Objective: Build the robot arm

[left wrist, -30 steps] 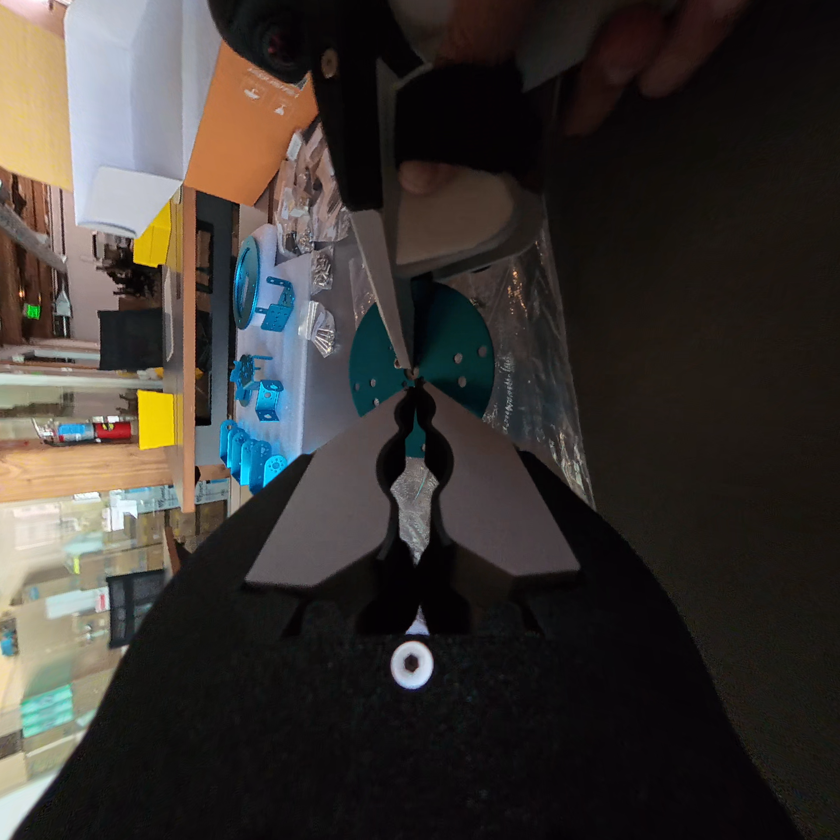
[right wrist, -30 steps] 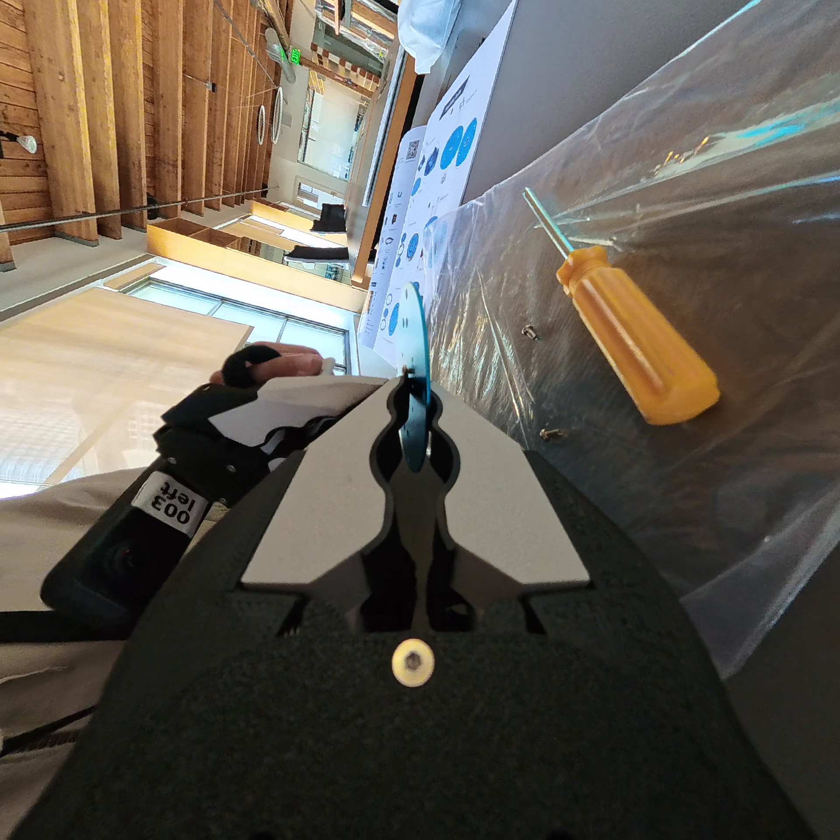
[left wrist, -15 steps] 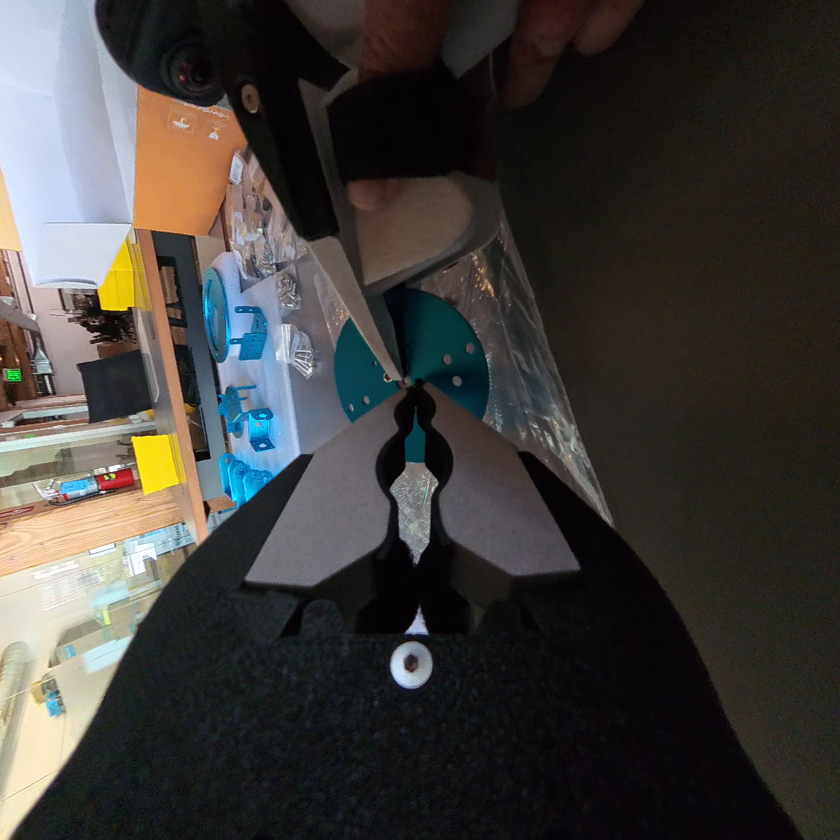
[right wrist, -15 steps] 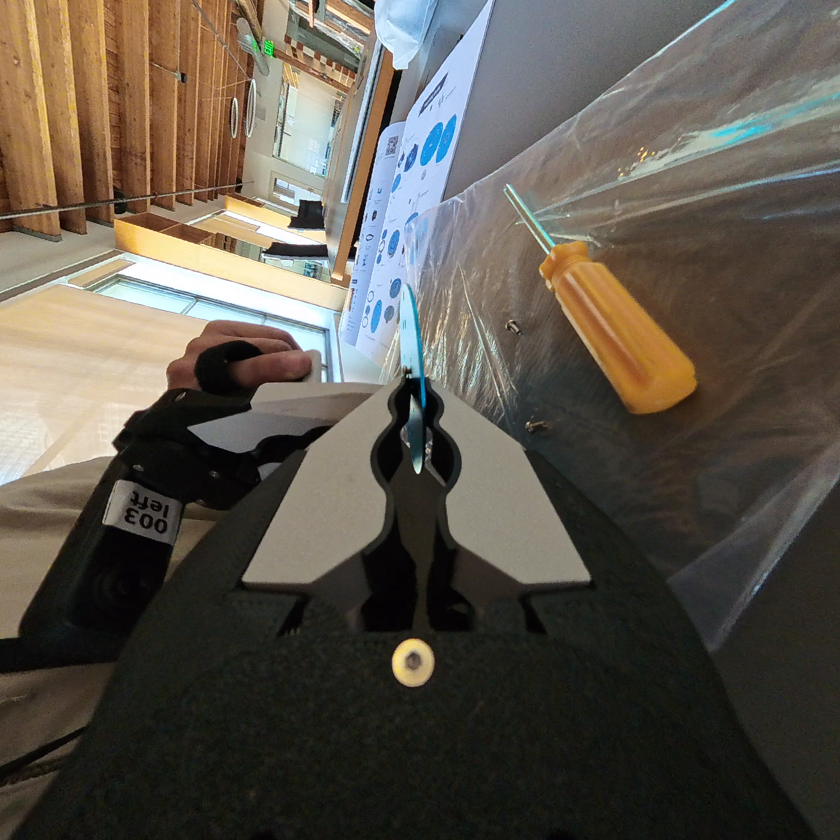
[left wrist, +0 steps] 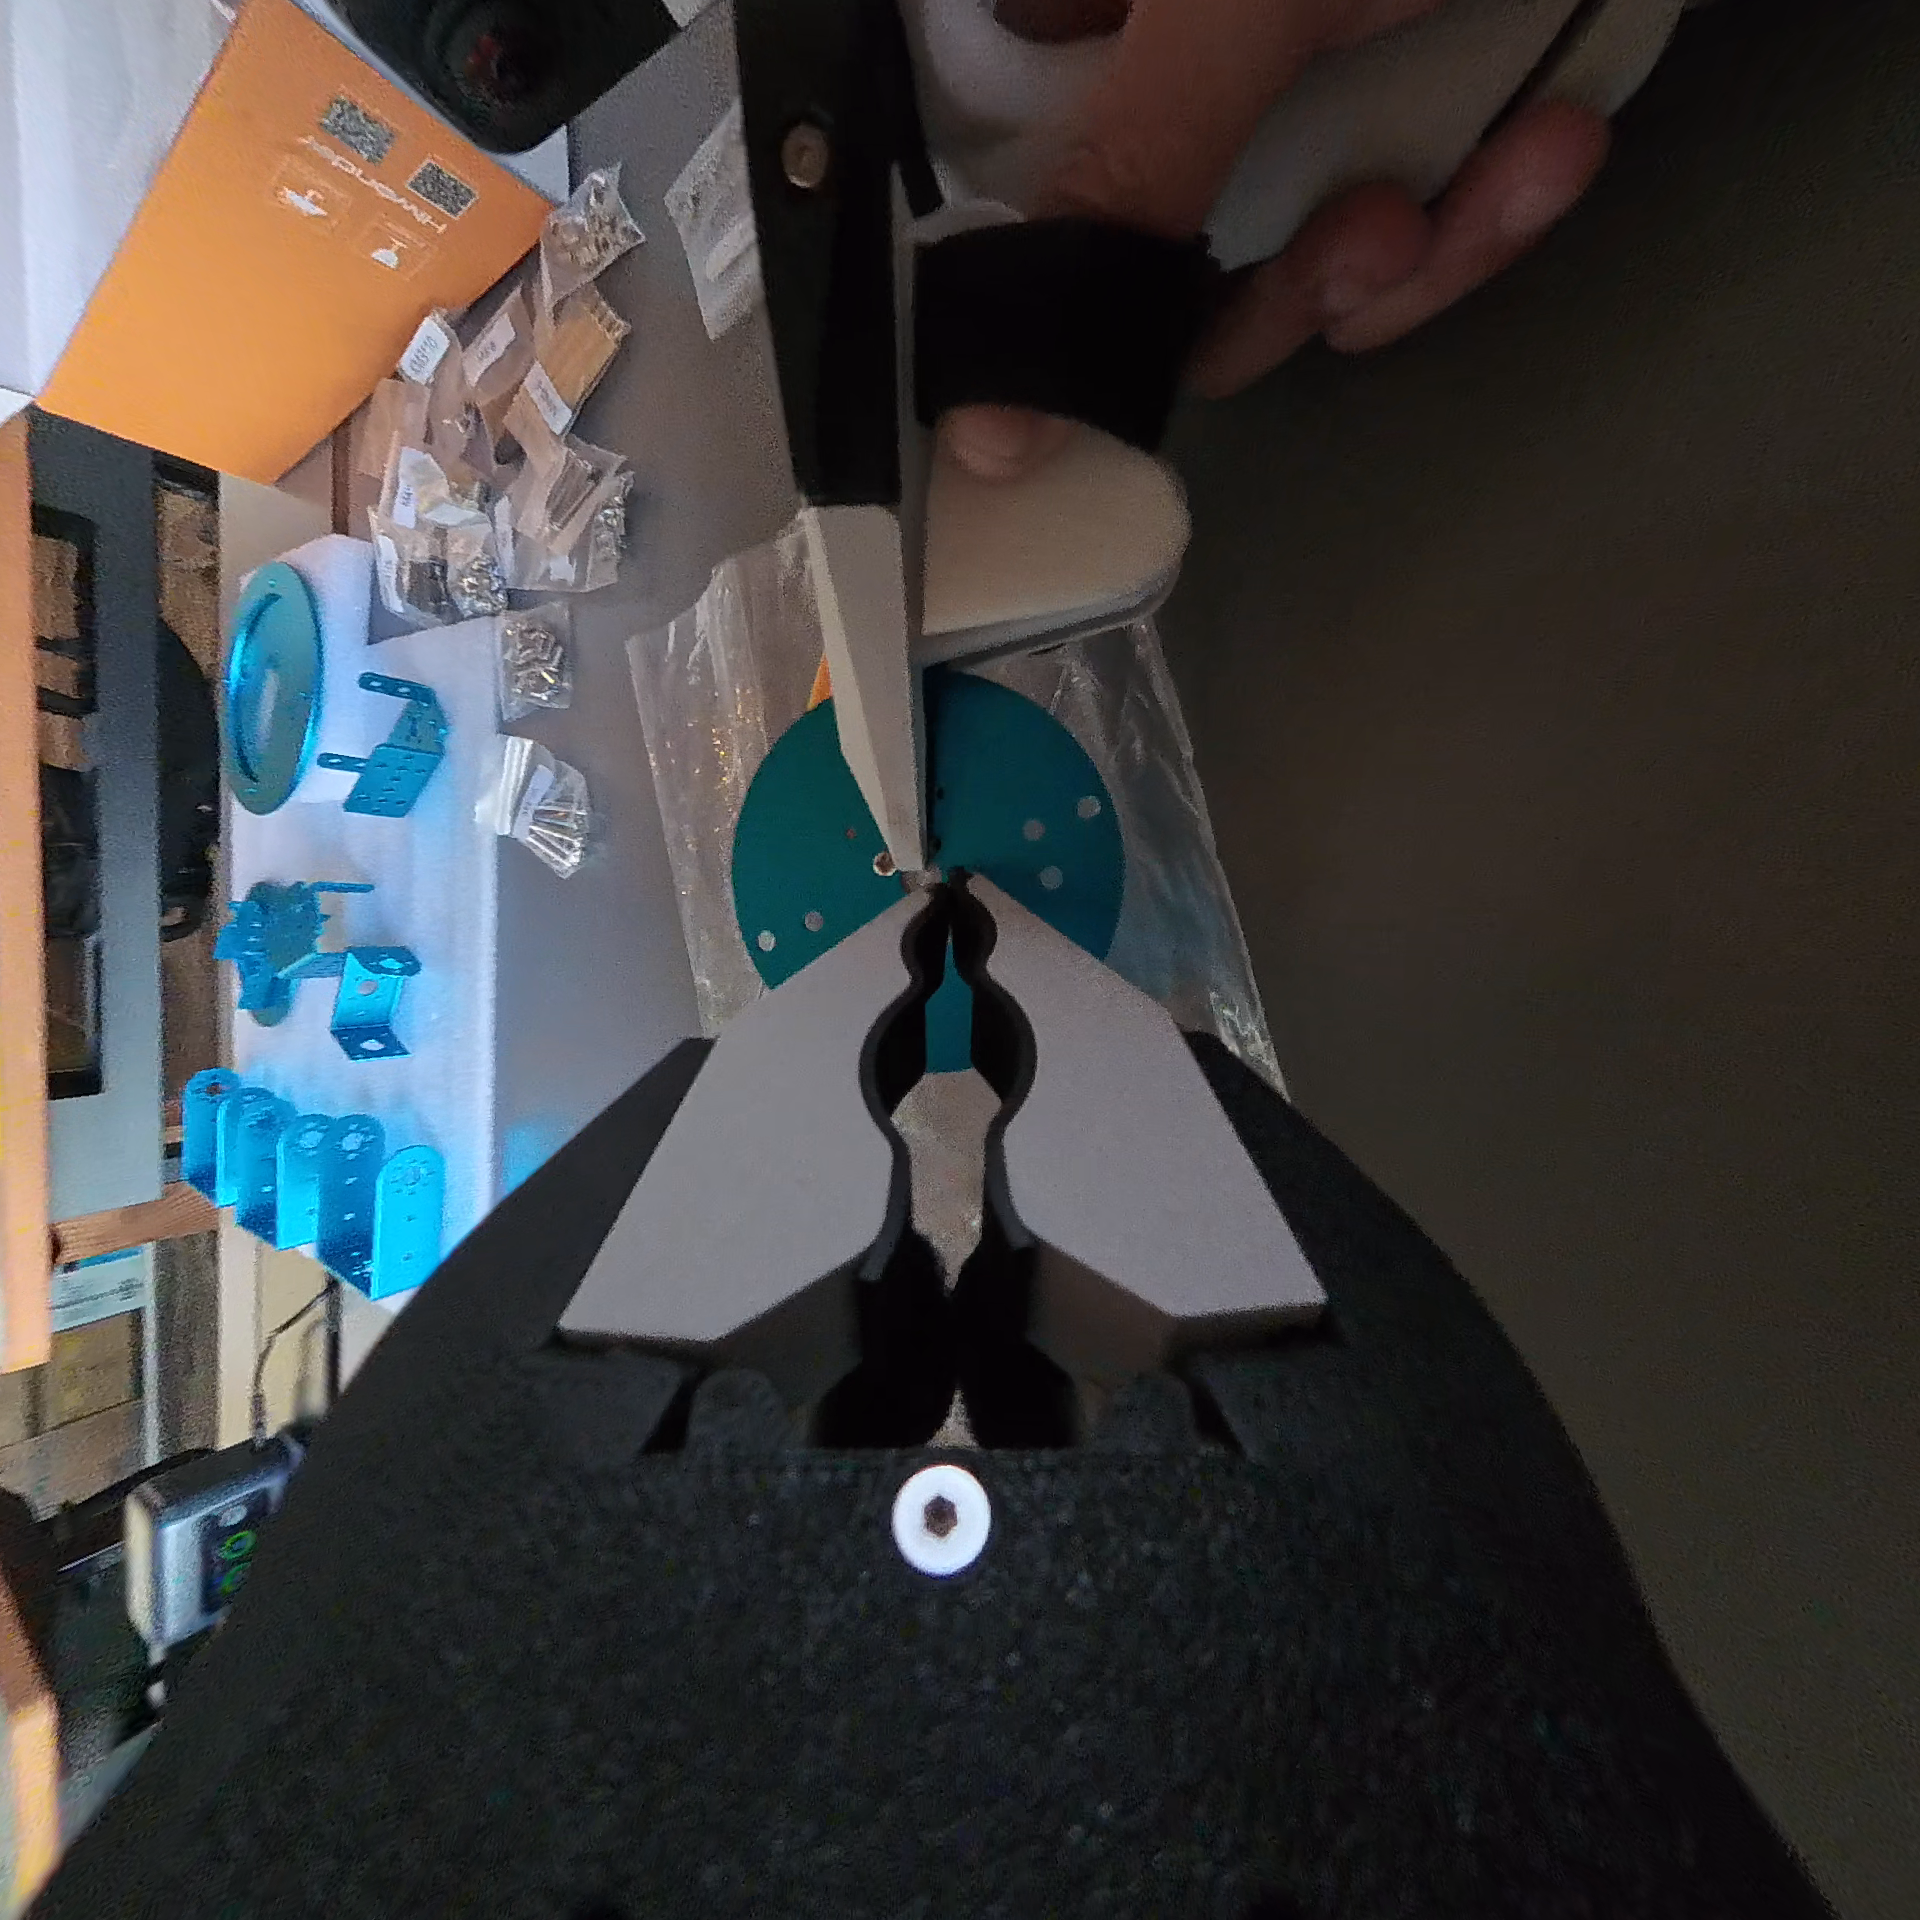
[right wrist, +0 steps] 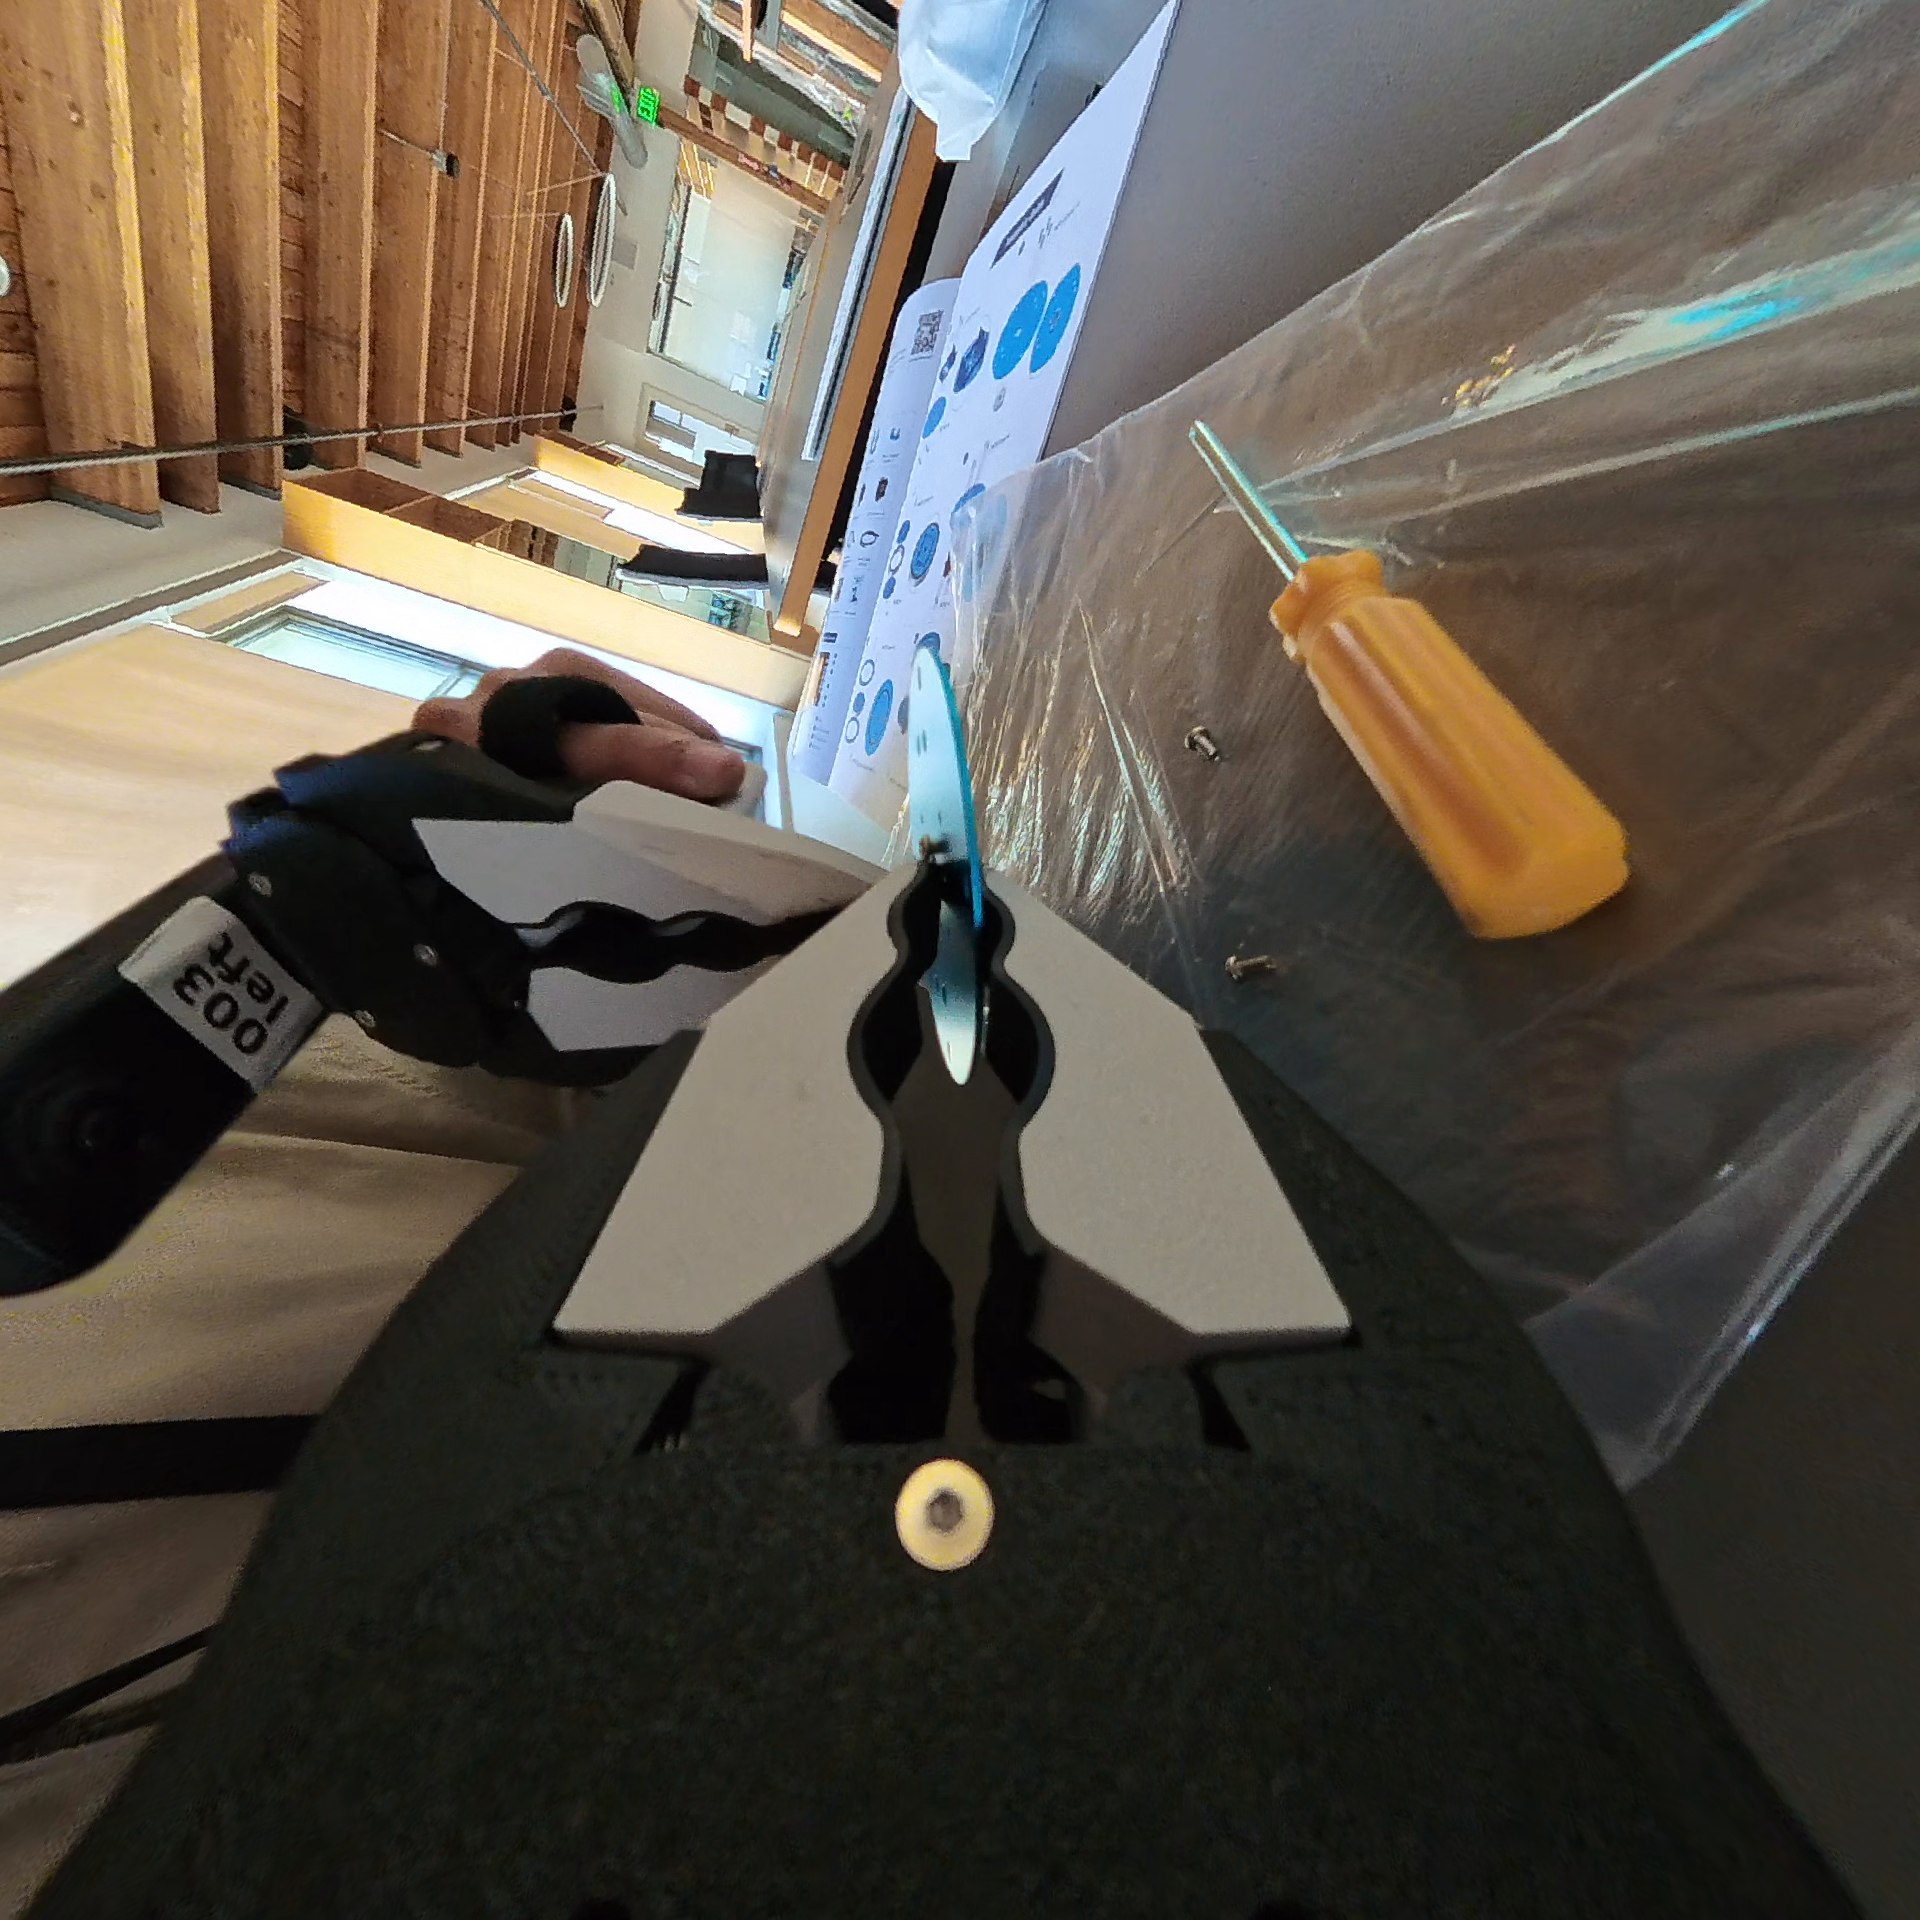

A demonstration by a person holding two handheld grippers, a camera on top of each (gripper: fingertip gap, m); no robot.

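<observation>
My right gripper (right wrist: pixel 940 883) is shut on a round blue-teal metal disc (right wrist: pixel 940 758) with small holes and holds it on edge above the table. In the left wrist view the disc (left wrist: pixel 1029 769) faces me, and the right gripper's finger (left wrist: pixel 873 707) comes down from the top to the disc's centre. My left gripper (left wrist: pixel 943 891) is shut, with its tips at the disc's centre, pinching what looks like a small screw (right wrist: pixel 932 847). The left gripper's fingers (right wrist: pixel 707 862) come in from the left in the right wrist view. A person's hand holds each gripper.
An orange-handled screwdriver (right wrist: pixel 1444 769) and two loose screws (right wrist: pixel 1200 740) lie on a clear plastic sheet (right wrist: pixel 1558 1039) on the grey table. A printed sheet (right wrist: pixel 997 343) lies behind. Blue brackets (left wrist: pixel 312 1174), a blue ring (left wrist: pixel 272 686), screw bags (left wrist: pixel 499 447) and an orange box (left wrist: pixel 260 270) sit to the left. Left and right tips are no more than a few centimetres apart. The orange-handled screwdriver (right wrist: pixel 1444 769) sits 8 cm or so from the ends of my right fingers.
Both grippers stay shut at the disc. The left gripper has turned and drawn closer in the right wrist view, so the wavy gap between its fingers now shows. The right gripper's finger stands steeper.
</observation>
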